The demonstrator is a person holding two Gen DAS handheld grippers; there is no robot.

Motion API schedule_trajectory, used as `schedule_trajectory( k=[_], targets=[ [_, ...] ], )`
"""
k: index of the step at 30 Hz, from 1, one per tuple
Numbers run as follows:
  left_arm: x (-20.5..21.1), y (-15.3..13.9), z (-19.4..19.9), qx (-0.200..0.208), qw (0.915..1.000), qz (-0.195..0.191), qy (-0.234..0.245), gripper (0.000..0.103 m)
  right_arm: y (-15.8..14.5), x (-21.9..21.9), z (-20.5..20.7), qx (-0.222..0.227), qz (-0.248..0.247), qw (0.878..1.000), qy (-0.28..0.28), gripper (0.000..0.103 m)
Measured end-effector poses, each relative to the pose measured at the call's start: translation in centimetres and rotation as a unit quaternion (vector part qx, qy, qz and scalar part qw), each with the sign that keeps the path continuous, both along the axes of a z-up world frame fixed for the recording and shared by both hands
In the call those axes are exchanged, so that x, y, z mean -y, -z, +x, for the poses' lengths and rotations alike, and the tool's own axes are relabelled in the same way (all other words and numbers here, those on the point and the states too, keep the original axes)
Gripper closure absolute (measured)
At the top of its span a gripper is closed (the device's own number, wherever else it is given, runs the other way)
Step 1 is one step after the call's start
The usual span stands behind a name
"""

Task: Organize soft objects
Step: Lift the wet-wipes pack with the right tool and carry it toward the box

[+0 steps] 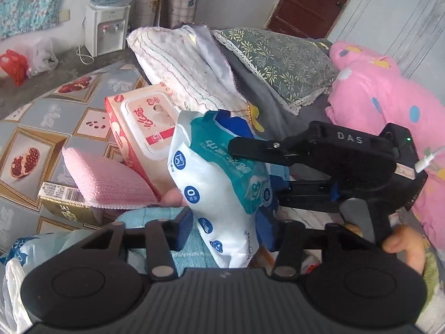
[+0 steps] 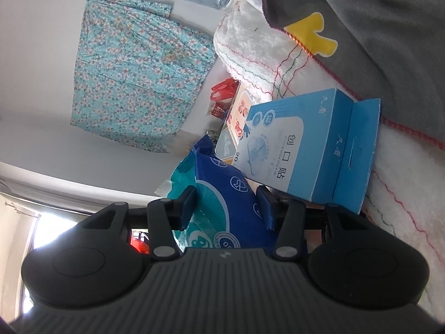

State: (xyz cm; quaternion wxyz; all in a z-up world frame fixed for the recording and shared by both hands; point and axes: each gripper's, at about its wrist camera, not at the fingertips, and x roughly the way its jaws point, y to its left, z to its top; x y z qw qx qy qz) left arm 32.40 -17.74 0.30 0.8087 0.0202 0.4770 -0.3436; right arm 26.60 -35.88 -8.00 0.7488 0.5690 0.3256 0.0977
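My right gripper (image 2: 228,207) is shut on a soft blue, white and teal tissue pack (image 2: 230,194). In the left wrist view the same pack (image 1: 219,172) hangs tilted, with the right gripper's finger (image 1: 250,147) pressed on its teal side. My left gripper (image 1: 236,231) is open just below the pack; the pack's lower end lies between its fingers, untouched as far as I can tell. A red-and-white wet-wipe pack (image 1: 141,130) leans behind it. A pink towel (image 1: 108,183) lies on a gold box (image 1: 64,203).
A white towel (image 1: 183,64), a green leaf-print pillow (image 1: 278,61) and a pink dotted quilt (image 1: 389,117) are piled at the back and right. A blue plaster box (image 2: 308,150) leans on the white towel. A water dispenser (image 1: 105,27) stands at the far left.
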Motion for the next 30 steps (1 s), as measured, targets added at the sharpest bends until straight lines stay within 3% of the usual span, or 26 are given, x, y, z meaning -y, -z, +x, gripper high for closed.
schedule_trajectory(
  k=[7, 18, 25, 30],
  targets=[
    [-0.6, -1.5, -1.0, 0.012, 0.9998, -0.013, -0.002, 0.06, -1.3, -0.4, -0.6, 0.008, -0.001, 1.0, 0.0, 0.057],
    [-6.5, -8.5, -6.1, 0.075, 0.9958, -0.038, -0.036, 0.061, -8.5, -5.1, -2.4, 0.068, -0.002, 0.997, -0.034, 0.056],
    [-14.5, -11.6, -9.4, 0.108, 0.9879, -0.036, -0.105, 0.061, -12.0, -13.6, -0.8, 0.086, 0.012, 0.991, -0.103, 0.056],
    [-22.2, -12.5, -11.2, 0.115, 0.9752, -0.016, -0.188, 0.061, -12.8, -22.5, 2.2, 0.075, 0.027, 0.982, -0.171, 0.056]
  ],
)
